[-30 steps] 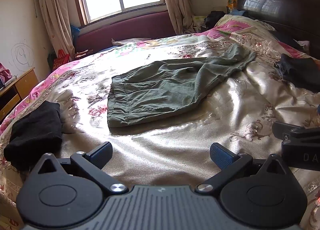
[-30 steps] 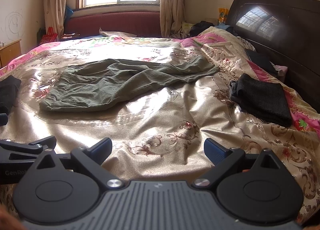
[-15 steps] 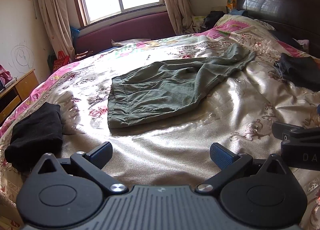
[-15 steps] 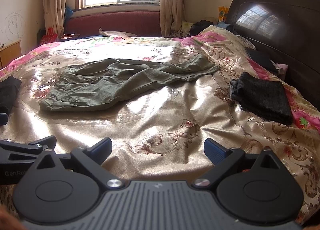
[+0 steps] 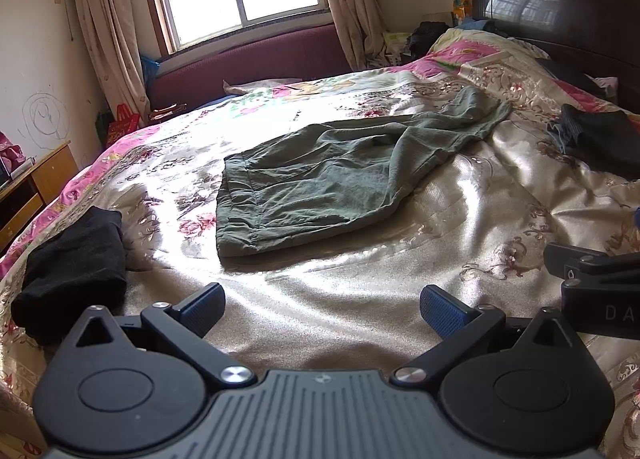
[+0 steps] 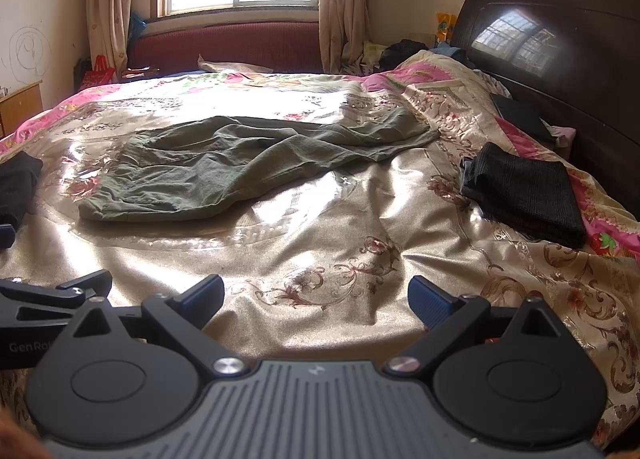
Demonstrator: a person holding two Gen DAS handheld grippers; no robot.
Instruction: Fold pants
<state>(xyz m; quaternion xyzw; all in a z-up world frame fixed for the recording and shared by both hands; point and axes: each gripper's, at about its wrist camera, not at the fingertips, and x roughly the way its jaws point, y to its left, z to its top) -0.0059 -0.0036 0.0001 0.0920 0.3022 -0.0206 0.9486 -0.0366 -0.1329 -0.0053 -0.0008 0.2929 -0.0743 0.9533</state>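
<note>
Green pants (image 5: 332, 175) lie flat on the gold floral bedspread (image 5: 320, 291), waistband to the left and legs reaching toward the headboard on the right; they also show in the right wrist view (image 6: 240, 167). My left gripper (image 5: 322, 309) is open and empty, over the bedspread, well short of the pants. My right gripper (image 6: 316, 301) is open and empty, also short of the pants. The right gripper's side shows at the right edge of the left wrist view (image 5: 596, 283).
A folded black garment (image 5: 72, 267) lies at the bed's left edge. A folded dark garment (image 6: 524, 191) lies on the right near the dark headboard (image 6: 560, 43). A maroon bench (image 6: 224, 47) stands under the window, and a wooden cabinet (image 5: 36, 187) on the left.
Both views have shifted very slightly; the pants and both open grippers stay as they were.
</note>
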